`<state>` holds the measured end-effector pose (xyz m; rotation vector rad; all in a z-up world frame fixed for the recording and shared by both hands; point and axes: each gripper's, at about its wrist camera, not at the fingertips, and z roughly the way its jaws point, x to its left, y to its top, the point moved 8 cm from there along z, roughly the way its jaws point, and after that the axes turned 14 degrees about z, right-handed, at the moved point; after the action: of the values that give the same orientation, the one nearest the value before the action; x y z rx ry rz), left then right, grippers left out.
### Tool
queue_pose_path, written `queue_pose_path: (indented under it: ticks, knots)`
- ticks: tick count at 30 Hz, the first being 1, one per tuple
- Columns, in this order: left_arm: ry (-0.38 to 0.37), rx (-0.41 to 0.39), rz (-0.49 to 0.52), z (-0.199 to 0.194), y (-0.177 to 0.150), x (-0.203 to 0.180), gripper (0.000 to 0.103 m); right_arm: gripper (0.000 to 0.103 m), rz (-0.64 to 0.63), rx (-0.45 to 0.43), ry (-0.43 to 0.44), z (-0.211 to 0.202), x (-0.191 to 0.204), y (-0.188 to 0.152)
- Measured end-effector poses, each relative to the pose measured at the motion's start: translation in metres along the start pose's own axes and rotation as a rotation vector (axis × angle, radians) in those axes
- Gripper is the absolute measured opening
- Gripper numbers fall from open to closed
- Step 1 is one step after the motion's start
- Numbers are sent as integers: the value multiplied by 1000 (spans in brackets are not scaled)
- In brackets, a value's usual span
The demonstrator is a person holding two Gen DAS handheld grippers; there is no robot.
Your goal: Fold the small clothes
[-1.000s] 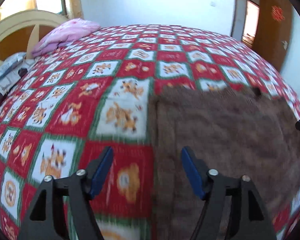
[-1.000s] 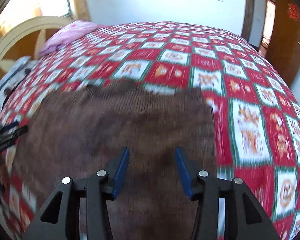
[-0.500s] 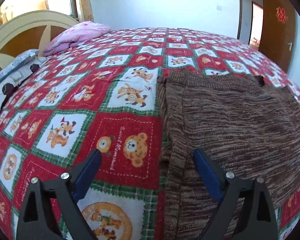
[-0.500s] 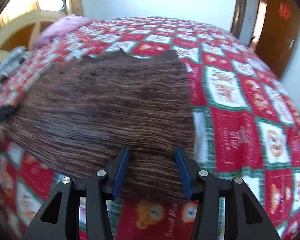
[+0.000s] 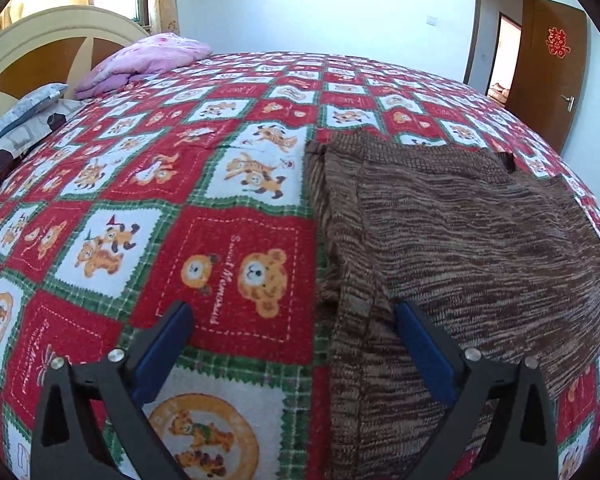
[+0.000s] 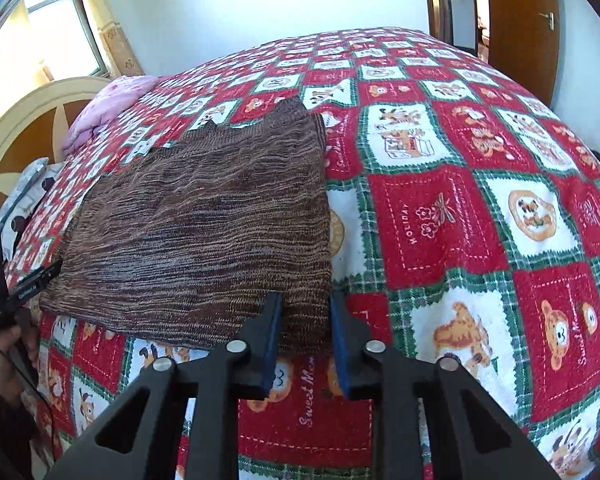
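**Right wrist view: sweater corner pinched, folding barely begun**

Bed (image 6: 480, 216) under its checked quilt carries the brown knit sweater (image 6: 204, 232) near the front edge, spread mostly flat, one side tucked in. Right gripper (image 6: 305, 320) has just been closing, fingers pinching its near corner. Left gripper (image 5: 292, 344) has just been opening, fingers spread, gripping nothing. Most folds remain, I judge.

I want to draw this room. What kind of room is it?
Most likely a bedroom: a big bed under a teddy-bear quilt, a curved headboard, and a pink pillow.
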<state>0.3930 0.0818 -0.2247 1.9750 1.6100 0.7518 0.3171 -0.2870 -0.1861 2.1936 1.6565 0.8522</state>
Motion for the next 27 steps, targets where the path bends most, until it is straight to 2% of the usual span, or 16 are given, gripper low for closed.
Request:
queue_pose_path:
  ticks: [6,10,14,19,20,21,24,27]
  knots:
    - [-19,1,37,-2,-3,-8,103,5,-36,-26,-9,-18,9,-3]
    - [-31,-7,40,-6,-6,-9,103,5,-62,-60,-3,-39,13,-14]
    - [-31,-9,40,-6,-7,-9,103,5,-55,-9,-45,-21,-3,-33]
    - [-36,0,46,-7,-10,-11,103,6,-15,-16,-13,-16,-6,-32]
    - [-33,1,52,-8,-11,-12,103,13,-6,-24,-27,-19,-8,-29]
    - [-31,1,55,-9,-12,-12,103,26,-4,-35,-45,-21,-9,-27]
    - [-23,2,63,-12,-16,-14,103,33,-26,-126,-77,-39,-3,-19]
    - [-22,1,77,-16,-21,-16,103,40,-68,-171,-83,-45,9,-17]
